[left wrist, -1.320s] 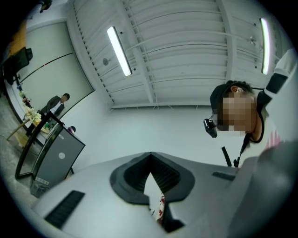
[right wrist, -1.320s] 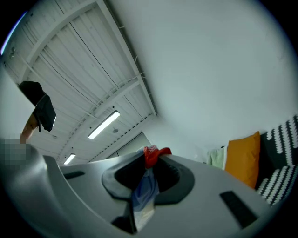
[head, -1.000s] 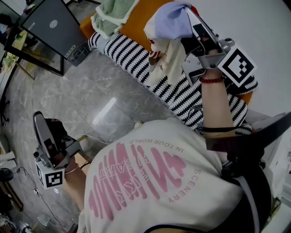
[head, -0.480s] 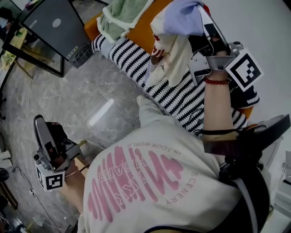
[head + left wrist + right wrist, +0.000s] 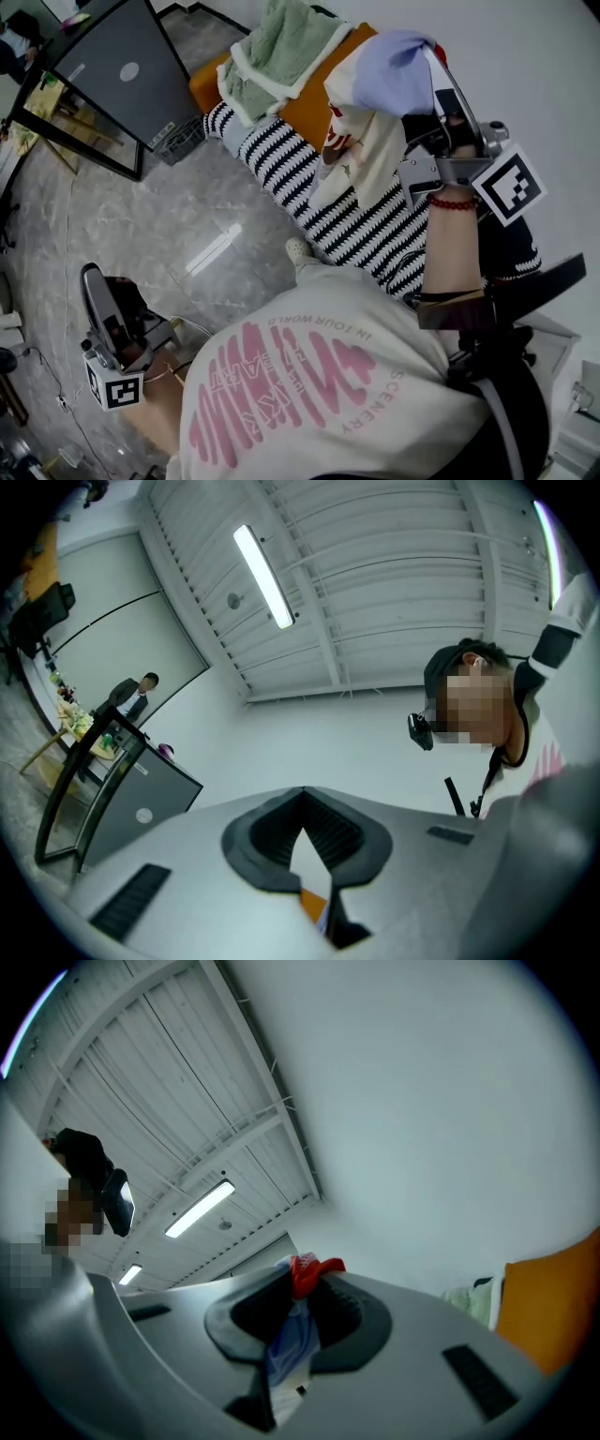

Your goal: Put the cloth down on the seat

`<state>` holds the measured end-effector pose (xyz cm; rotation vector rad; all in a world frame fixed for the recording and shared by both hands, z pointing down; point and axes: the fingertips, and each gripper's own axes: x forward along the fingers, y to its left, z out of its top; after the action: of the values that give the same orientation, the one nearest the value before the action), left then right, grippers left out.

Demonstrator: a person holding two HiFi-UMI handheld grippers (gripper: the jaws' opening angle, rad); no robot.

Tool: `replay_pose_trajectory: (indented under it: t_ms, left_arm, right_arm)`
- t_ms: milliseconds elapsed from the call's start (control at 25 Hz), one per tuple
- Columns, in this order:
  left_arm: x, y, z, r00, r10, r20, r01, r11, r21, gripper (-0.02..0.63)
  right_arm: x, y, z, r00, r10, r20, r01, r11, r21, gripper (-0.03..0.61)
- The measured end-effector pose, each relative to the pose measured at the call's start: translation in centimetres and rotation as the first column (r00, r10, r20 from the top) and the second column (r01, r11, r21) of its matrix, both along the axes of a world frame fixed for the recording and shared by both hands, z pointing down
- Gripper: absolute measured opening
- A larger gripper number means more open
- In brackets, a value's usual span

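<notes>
Crowding the seat [image 5: 307, 105] beneath the cloth [image 5: 389, 80]: green towel [image 5: 279, 52], striped blanket [image 5: 367, 230].

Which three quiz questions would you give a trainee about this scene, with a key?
1. True or false: the right gripper is shut on the cloth, and the cloth hangs above the orange seat.
2. What lies on the seat next to the striped cover? A) a green towel B) a book C) a cup
3. Fill in: the left gripper, low at the person's side, holds ____.

Key: 1 true; 2 A; 3 nothing.
</notes>
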<state>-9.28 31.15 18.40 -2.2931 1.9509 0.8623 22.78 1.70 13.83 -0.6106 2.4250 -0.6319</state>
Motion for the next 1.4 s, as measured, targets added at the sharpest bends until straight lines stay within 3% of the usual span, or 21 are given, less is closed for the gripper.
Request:
replay_pose_trajectory:
  t_ms: [120, 400, 760, 880, 1000, 1120, 1280, 1400]
  left_arm:
    - [0.8, -1.8, -1.0, 1.000, -0.006, -0.004, 0.006, 0.999, 0.044, 0.009]
    - [-0.3, -6.2, -1.3, 0.999, -0.028, 0.026, 0.027, 0.998, 0.057, 0.009]
    - [-2.4, -13.7, 0.2, 0.998, -0.063, 0.006, 0.063, 0.997, 0.040, 0.009]
    - [-2.8, -15.3, 2.3, 0.996, -0.083, 0.015, 0.083, 0.997, 0.000, 0.009]
    - [-4.3, -15.5, 2.9, 0.993, -0.113, 0.027, 0.114, 0.993, -0.015, 0.009]
    - [-6.4, -14.9, 0.5, 0.993, -0.117, 0.010, 0.117, 0.993, -0.005, 0.009]
    - [-10.4, -17.0, -2.2, 0.997, -0.064, -0.032, 0.064, 0.998, 0.008, 0.009]
    - [-12.7, -20.2, -2.4, 1.000, -0.004, -0.016, 0.004, 1.000, 0.023, 0.009]
  right_arm:
    - [0.6, -2.0, -1.1, 1.000, -0.007, 0.001, 0.007, 1.000, 0.028, 0.063]
    - [-1.2, -6.4, -1.3, 0.999, -0.031, 0.022, 0.029, 0.997, 0.070, 0.063]
    - [-5.7, -15.5, -2.0, 0.998, -0.055, 0.005, 0.054, 0.993, 0.105, 0.063]
    - [-6.6, -17.8, -0.9, 0.998, -0.054, 0.028, 0.050, 0.991, 0.125, 0.063]
    - [-8.2, -18.4, -1.1, 0.997, -0.062, 0.055, 0.053, 0.987, 0.150, 0.063]
    - [-10.3, -17.8, -4.6, 0.997, -0.055, 0.050, 0.046, 0.985, 0.165, 0.063]
    - [-13.6, -18.5, -8.8, 0.998, -0.042, 0.044, 0.034, 0.986, 0.161, 0.063]
    - [-15.3, -20.7, -9.0, 0.999, -0.003, 0.046, -0.004, 0.987, 0.160, 0.063]
